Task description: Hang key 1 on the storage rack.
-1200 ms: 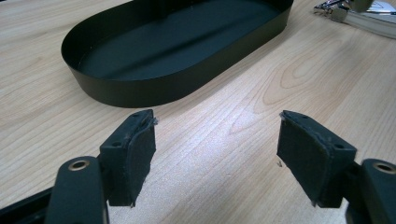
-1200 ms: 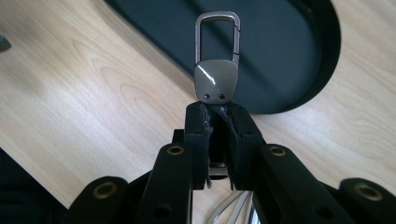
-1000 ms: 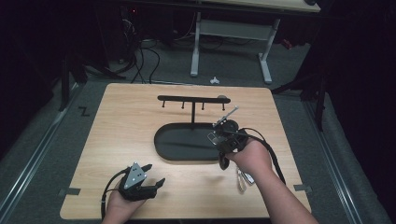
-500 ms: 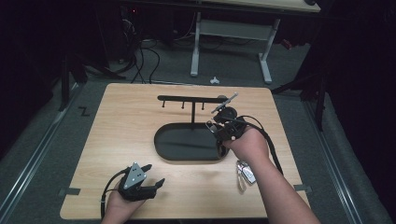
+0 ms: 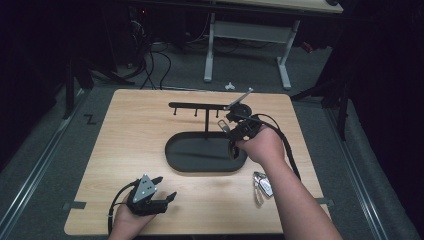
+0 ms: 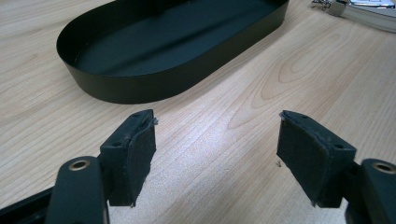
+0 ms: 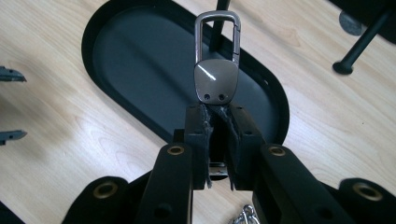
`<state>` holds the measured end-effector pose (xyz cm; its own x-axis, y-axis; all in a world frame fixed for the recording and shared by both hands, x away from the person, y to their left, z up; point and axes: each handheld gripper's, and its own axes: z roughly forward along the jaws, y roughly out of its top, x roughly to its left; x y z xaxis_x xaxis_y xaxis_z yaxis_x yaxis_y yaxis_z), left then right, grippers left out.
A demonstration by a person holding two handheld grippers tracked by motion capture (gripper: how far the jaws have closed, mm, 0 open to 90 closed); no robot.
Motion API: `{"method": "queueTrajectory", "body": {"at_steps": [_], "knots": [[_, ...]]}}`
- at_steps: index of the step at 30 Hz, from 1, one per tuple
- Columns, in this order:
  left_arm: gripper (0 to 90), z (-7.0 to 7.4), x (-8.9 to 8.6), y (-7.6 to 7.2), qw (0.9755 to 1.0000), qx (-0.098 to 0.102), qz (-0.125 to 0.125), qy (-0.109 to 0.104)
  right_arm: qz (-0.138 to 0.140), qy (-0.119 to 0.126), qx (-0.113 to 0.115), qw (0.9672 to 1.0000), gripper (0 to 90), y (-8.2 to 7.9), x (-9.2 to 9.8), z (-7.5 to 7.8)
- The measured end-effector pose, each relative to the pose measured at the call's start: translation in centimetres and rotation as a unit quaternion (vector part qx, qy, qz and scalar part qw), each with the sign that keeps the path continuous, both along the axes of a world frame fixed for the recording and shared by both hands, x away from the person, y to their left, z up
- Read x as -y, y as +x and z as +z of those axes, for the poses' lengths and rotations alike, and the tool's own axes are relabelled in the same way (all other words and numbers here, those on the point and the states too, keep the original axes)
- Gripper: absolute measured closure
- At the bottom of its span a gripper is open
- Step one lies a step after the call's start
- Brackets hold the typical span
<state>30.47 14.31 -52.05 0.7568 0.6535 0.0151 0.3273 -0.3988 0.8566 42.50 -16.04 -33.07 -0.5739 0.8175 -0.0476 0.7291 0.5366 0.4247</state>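
right claw (image 7: pixel 217 112) is clamped tight on a metal keychain (image 7: pixel 215 84), a smooth shiny grey tab with two small rivets and a rounded carabiner loop sticking out past the pads. it's held up off the bench (image 5: pixel 135 125), over the right part of the tray (image 5: pixel 186 155) and just beside the rack's (image 5: pixel 200 105) thin upright post. the pads look like worn black foam, frayed at the edges.

the tray is a matte black oval with a low thin wall, sitting mid-bench. the rack is a slim black bar on a post rising out of the tray, with short pegs hanging under it.

left claw (image 6: pixel 217 154) sits at the near left of the bench, jaws apart with nothing between them, just bare light wood grain under it. same fuzzy black pads, squarish blocks.

a second shiny keychain bunch (image 5: pixel 262 186) lies flat on the bench at the near right, close to the person's right forearm, apart from the tray.
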Motion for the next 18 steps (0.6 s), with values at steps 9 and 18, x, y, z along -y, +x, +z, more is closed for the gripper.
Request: {"method": "queueTrajectory", "body": {"at_steps": [9,18], "knots": [[28.5,0.0,0.0,0.0,1.0000,0.000,0.000,0.002,-0.005,0.006,0.004,1.0000,81.1,1.0,-0.6,0.6],[28.5,-0.1,0.0,0.0,1.0000,-0.001,-0.001,0.002,-0.008,0.009,0.007,0.9999,81.0,2.0,-1.1,0.3]]}}
